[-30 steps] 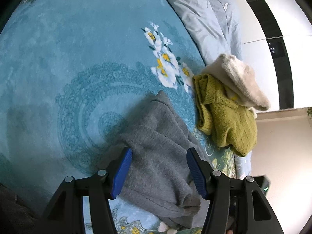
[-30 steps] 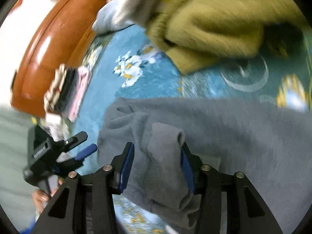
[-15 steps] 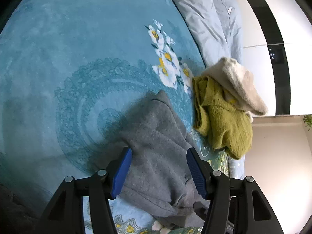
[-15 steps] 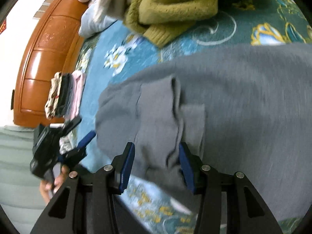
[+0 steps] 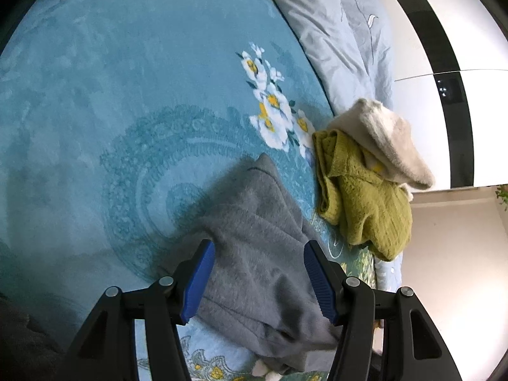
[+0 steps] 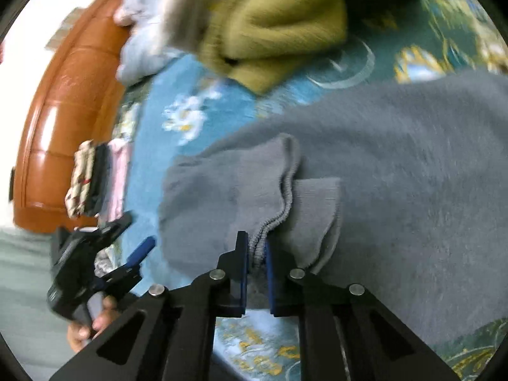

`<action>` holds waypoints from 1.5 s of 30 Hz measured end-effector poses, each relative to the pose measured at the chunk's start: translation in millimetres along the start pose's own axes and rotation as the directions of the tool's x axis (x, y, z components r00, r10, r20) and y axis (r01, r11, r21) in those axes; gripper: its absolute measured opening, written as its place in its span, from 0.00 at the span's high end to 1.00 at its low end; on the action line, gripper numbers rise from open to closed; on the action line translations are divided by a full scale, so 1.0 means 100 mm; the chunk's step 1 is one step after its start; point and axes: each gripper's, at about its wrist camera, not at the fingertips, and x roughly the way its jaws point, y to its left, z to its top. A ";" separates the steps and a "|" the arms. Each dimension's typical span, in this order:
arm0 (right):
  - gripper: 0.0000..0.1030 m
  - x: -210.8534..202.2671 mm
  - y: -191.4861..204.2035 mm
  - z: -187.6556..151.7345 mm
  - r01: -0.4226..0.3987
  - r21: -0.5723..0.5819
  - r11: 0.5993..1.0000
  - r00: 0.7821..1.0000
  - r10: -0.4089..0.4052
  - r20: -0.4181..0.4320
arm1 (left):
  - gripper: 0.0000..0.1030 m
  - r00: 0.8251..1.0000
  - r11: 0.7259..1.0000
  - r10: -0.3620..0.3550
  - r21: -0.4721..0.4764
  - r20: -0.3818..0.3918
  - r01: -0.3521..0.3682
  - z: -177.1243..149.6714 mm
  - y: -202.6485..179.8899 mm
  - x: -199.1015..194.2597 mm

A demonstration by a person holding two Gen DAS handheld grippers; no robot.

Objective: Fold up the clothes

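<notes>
A grey fleece garment lies crumpled on the teal floral bedspread. My left gripper hovers over it, open, blue pads wide apart, nothing gripped. In the right wrist view the same grey garment spreads across the bed, and my right gripper is shut on its elastic-gathered hem. The left gripper shows there at lower left, held by a hand.
An olive-green knit sweater with a beige fleece piece on it lies right of the grey garment. A pale blue quilt is beyond. Folded clothes are stacked by the orange-brown headboard.
My right gripper has closed on the grey garment's gathered hem; it was open around the fabric before. The left gripper stays open over the garment, barely moved.
</notes>
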 end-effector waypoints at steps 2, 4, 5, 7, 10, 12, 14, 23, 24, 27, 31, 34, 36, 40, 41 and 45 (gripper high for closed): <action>0.91 -0.20 0.10 -0.08 -0.042 -0.036 0.998 0.998 0.044 0.037 | 0.39 1.000 1.000 -0.004 0.007 -0.001 0.004 0.00 -0.01 0.00; 0.91 -0.27 0.09 -0.16 -0.032 -0.061 0.998 0.999 0.035 0.041 | 0.39 1.000 1.000 -0.005 0.016 -0.012 0.005 0.00 -0.03 0.03; 0.91 -0.23 0.03 -0.21 0.008 -0.070 0.998 1.000 -0.006 0.025 | 0.39 1.000 1.000 -0.004 0.022 -0.023 0.004 -0.01 -0.04 0.05; 0.91 -0.04 -0.14 -0.29 0.125 -0.083 0.989 0.991 -0.128 -0.033 | 0.39 0.999 0.999 0.005 0.035 -0.045 -0.003 -0.03 -0.06 0.09; 0.91 0.08 -0.35 -0.35 0.106 -0.014 0.994 0.992 -0.107 -0.065 | 0.39 0.998 0.999 0.012 0.046 -0.055 -0.010 -0.04 -0.08 0.11; 0.92 0.03 -0.32 -0.30 0.078 -0.010 0.997 0.996 -0.078 -0.034 | 0.39 0.998 0.999 0.008 0.032 -0.056 -0.006 -0.04 -0.07 0.12; 0.91 -0.01 -0.26 -0.22 0.078 -0.048 0.996 0.997 -0.079 -0.027 | 0.39 0.998 1.000 0.011 0.020 -0.067 -0.010 -0.03 -0.05 0.15; 0.92 -0.19 -0.06 -0.32 0.082 -0.111 0.990 0.997 -0.082 0.005 | 0.39 0.998 0.999 0.014 0.033 -0.060 -0.012 -0.02 -0.09 0.13; 0.92 -0.20 -0.06 -0.36 0.093 -0.117 0.989 0.996 -0.093 0.002 | 0.38 0.998 0.999 0.019 0.031 -0.067 -0.017 -0.02 -0.09 0.15; 0.92 -0.07 -0.18 -0.46 0.152 -0.098 0.984 0.986 -0.157 -0.052 | 0.38 0.992 0.998 0.046 0.035 -0.117 -0.042 -0.05 -0.09 0.24; 0.91 -0.05 -0.31 -0.45 0.151 -0.045 0.988 0.987 -0.153 -0.055 | 0.38 0.989 0.995 0.074 0.077 -0.126 -0.065 -0.09 -0.14 0.25; 0.78 -0.06 -0.40 -0.43 0.153 -0.008 0.988 0.987 -0.154 -0.048 | 0.37 0.989 0.996 0.075 0.063 -0.130 -0.068 -0.09 -0.11 0.26; 0.56 -0.08 -0.48 -0.37 0.146 0.024 0.989 0.989 -0.145 -0.014 | 0.37 0.988 0.996 0.076 0.058 -0.137 -0.069 -0.08 -0.09 0.26; 0.56 0.11 -0.70 -0.26 0.050 0.127 0.991 0.999 -0.047 -0.021 | 0.37 0.987 0.996 0.077 0.061 -0.139 -0.069 -0.09 -0.10 0.27; 0.56 0.17 -0.74 -0.25 0.030 0.152 0.988 0.999 -0.026 -0.026 | 0.37 0.987 0.996 0.076 0.060 -0.140 -0.069 -0.08 -0.09 0.27; 0.77 0.20 -0.85 -0.24 -0.052 0.260 0.964 0.999 0.046 0.026 | 0.37 0.988 0.996 0.075 0.056 -0.136 -0.068 -0.08 -0.10 0.28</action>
